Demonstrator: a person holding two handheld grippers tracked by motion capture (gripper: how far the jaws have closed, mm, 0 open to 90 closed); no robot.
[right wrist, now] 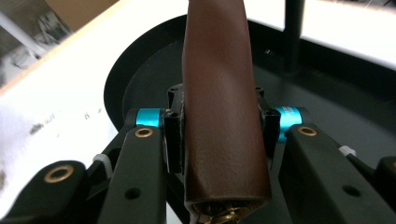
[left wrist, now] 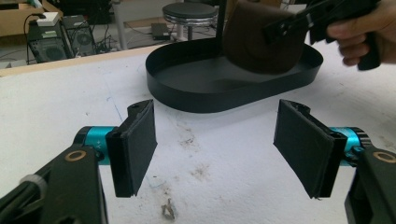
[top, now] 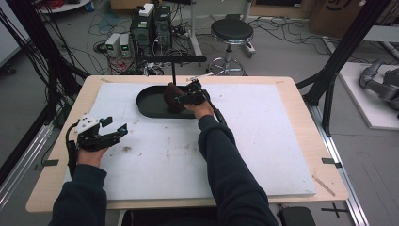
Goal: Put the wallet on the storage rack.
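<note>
while the left gripper rests on the white mat with its jaws wide apart and nothing between them, the right gripper is clamped on a brown leather pouch above the black oval tray. a thin black post stands just behind. no writing is readable; the pouch's lower end is cut off.

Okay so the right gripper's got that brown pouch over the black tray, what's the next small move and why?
Probably lower it a little, then open. The right gripper is shut on the brown leather pouch, which hangs above the floor of the black oval tray, inside its rim and beside the tray's upright post. Whether it touches the floor I can't tell. The left gripper waits open over the white mat.
</note>
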